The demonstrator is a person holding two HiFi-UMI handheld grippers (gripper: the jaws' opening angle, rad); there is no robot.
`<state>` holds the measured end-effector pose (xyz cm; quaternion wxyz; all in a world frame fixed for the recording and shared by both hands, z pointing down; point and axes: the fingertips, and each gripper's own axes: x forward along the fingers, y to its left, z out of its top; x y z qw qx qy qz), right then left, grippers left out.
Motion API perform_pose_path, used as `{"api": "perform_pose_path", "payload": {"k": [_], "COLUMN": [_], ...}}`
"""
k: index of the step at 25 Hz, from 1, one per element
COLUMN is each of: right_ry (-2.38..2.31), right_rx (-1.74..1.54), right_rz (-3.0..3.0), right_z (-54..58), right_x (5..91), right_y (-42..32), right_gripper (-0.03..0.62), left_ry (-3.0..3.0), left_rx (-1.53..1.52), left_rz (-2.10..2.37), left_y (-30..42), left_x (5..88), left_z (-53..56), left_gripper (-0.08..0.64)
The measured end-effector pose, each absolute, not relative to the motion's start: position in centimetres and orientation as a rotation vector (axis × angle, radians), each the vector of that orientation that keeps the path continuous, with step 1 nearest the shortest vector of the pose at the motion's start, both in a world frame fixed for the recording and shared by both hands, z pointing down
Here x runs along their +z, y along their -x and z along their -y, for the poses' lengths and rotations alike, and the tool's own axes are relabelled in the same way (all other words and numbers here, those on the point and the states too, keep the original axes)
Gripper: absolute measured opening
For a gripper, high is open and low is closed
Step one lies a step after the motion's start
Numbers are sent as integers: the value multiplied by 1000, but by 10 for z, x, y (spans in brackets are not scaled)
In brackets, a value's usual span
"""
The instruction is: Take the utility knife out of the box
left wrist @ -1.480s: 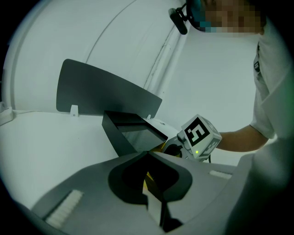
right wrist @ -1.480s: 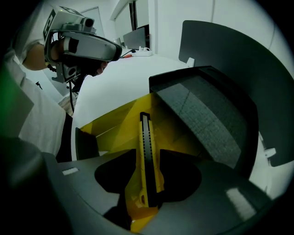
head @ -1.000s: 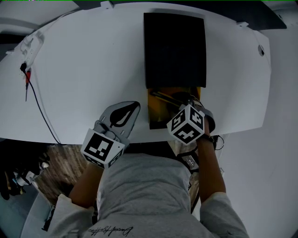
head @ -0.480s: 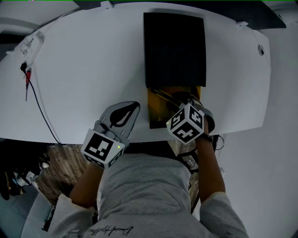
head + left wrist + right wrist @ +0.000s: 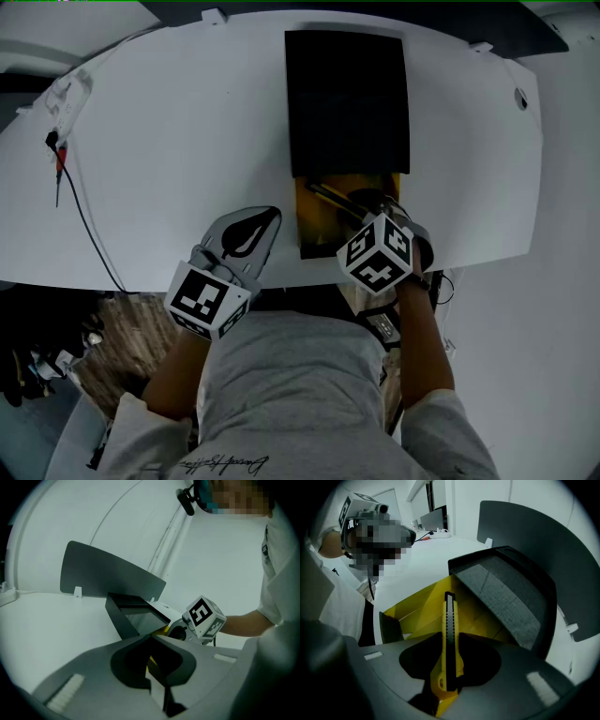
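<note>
A black box sleeve (image 5: 349, 103) lies on the white table (image 5: 187, 141), with its yellow inner tray (image 5: 314, 230) slid out toward me. My right gripper (image 5: 364, 204) points steeply down into the tray. Its jaws have just been closing and now hold the yellow-and-black utility knife (image 5: 449, 634), which runs lengthwise between them over the tray (image 5: 417, 609). In the head view the knife (image 5: 330, 198) is a thin dark bar. My left gripper (image 5: 265, 216) rests near the table's front edge left of the box, shut with nothing in it (image 5: 151, 639).
A thin cable (image 5: 80, 211) runs from a power strip (image 5: 66, 94) down the table's left side. A dark curved panel (image 5: 103, 573) stands behind the box. The table's front edge lies just under both grippers, with my body right behind them.
</note>
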<state>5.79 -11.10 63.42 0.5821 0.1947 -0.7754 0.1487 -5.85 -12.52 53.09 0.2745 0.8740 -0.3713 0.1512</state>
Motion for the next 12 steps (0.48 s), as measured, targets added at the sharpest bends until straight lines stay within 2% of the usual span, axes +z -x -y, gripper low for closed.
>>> {"api": "perform_pose_path", "payload": {"k": [12], "right_ry": [-529], "right_rx": [353], "right_rz": [1872], "right_z": [109], "right_x": [602], "right_y": [-62], "right_gripper": [132], "left_ry": [-2378], "left_rx": [391], "left_rz": [1022], "left_y": [57], "left_x": [507], "left_z": [131], "left_gripper": [2]}}
